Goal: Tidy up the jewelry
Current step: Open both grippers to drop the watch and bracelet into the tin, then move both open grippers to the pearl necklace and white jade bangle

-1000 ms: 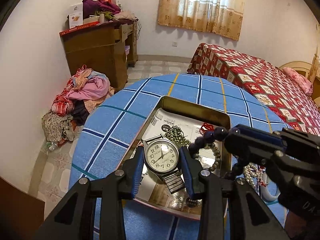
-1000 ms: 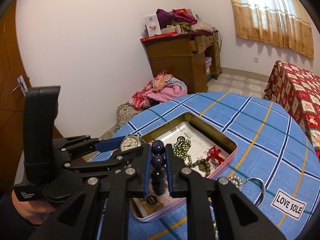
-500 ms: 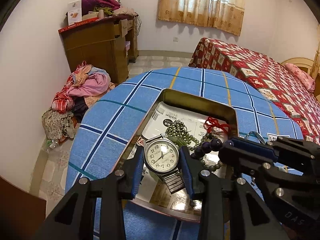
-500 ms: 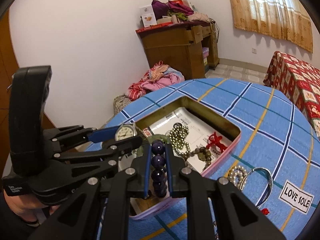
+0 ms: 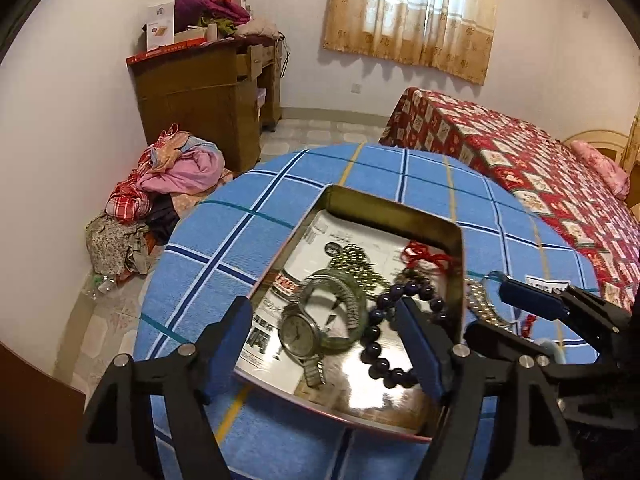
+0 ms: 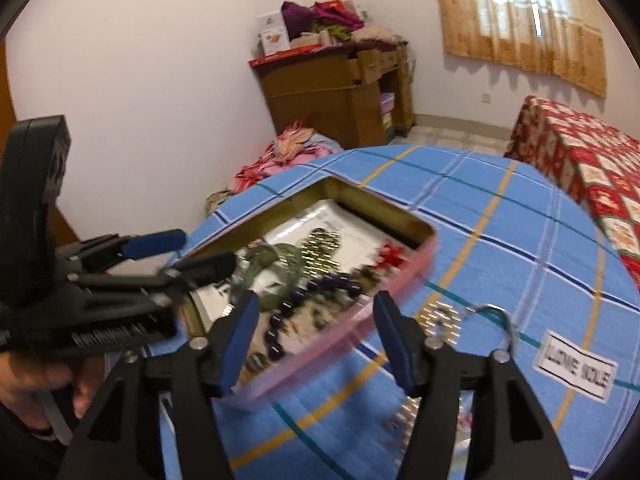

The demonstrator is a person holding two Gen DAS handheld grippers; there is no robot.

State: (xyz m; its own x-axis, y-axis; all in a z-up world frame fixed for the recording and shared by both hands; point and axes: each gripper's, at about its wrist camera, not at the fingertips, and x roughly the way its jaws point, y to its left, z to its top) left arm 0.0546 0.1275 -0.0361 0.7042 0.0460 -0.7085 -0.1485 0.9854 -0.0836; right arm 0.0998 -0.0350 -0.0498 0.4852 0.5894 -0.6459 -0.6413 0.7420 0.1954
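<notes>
Wristwatch and dark purple bead bracelet are both lying inside the open metal tin, watch toward the near left, bracelet curving beside it on the right; a green bead strand and a red knotted charm are sitting farther back in the same tin. Judging the step: two pieces look freshly deposited, and loose items are waiting outside the tin on the blue plaid tabletop, namely a silver bead bracelet and a thin metal bangle just right of the tin's pink wall. Left gripper is hovering over the tin with fingers spread wide, gripping nothing, touching nothing visible. Right gripper is likewise gaping, empty, poised above the tin's near corner; view blurred. Next move probably calls for swinging the right gripper toward the silver bracelet, lowering to the cloth and pinching a narrow strand.
</notes>
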